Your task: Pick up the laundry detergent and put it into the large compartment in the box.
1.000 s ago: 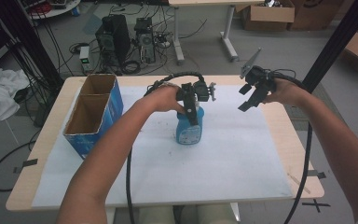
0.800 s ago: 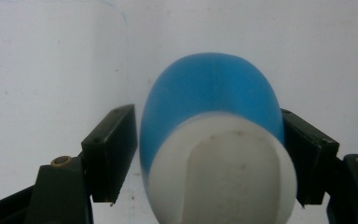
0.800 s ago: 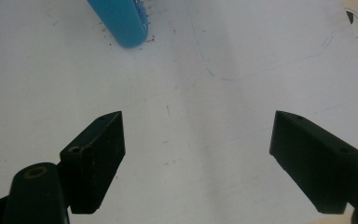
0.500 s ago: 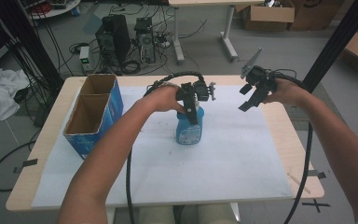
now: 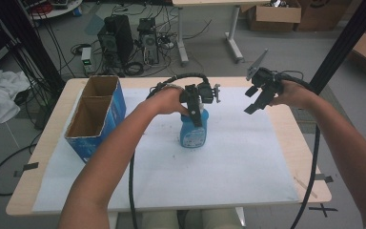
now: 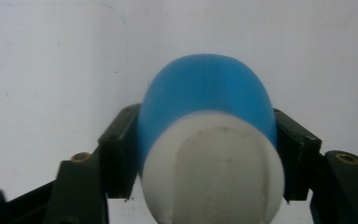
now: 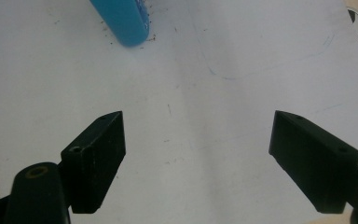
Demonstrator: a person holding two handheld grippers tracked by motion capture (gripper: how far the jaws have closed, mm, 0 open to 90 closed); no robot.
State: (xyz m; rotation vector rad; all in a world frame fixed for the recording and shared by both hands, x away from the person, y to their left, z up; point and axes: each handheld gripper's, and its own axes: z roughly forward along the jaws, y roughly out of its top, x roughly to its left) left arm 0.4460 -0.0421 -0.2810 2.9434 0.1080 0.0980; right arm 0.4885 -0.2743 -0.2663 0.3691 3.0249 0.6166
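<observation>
Two hand-held grippers: the left hand-held gripper [image 5: 196,113] is pinched on the blue bottle [image 5: 193,131]; the right hand-held gripper [image 5: 256,98] hangs spread and empty off to its side, well apart.

Left jaws: they have just been closing, and in the left gripper view they press the bottle [image 6: 208,135] from both sides, just below its white cap [image 6: 214,170].

Right jaws: wide apart in the right gripper view, with bare white paper [image 7: 205,93] between them and the bottle's base [image 7: 121,21] ahead of them and to one side.

Bottle's place: upright on the white paper [image 5: 228,167] directly under the left hand-held gripper, between its jaws, near the middle of the counter [image 5: 310,157].

Step in hand: judged as securing the bottle for a lift, perhaps toward the open cardboard box [image 5: 95,119] on the far side of the left hand-held gripper from the right one.

Doing it well: keep the pinch level and centred on the shoulder, where the body narrows; lift straight up first so the base clears the paper without dragging; keep the squeeze firm.

Risk: the rounded, smooth wall could let the bottle swivel or slide out if the grip is light.

Materials: the bottle looks like glossy blue plastic, oval in section, with a matt white cap and a printed label; the jaws are hard, black and blocky; the paper is thin, flat and lightly speckled; the box is a tall, two-celled carton, blue outside and brown inside.
</observation>
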